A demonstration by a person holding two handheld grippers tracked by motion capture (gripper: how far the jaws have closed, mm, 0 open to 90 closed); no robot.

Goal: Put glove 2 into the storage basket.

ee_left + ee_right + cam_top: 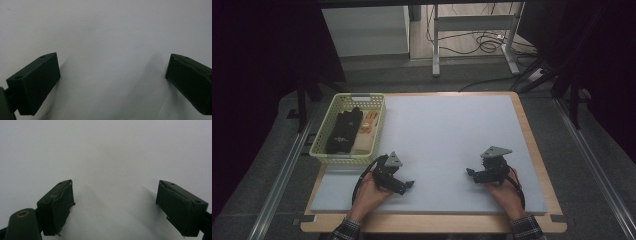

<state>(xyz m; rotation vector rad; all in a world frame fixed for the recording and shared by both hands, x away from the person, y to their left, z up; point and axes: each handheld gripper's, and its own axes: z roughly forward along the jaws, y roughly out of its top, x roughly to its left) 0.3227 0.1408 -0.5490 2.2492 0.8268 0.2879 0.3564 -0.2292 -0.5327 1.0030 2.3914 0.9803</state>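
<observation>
In the right gripper view we see the right gripper [115, 202] w/ its two black jaws standing wide apart and nothing between them. Below and ahead we see just the pale grey mat [107, 152], plain and flat, w/ soft shadows beside each jaw. The left jaw's edge looks a bit scuffed.

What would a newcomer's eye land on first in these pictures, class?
Probably the pale yellow basket at the mat's left edge, holding a black glove and something tan. Next, the left gripper and right gripper, both open, held low over the grey mat near the person.
</observation>
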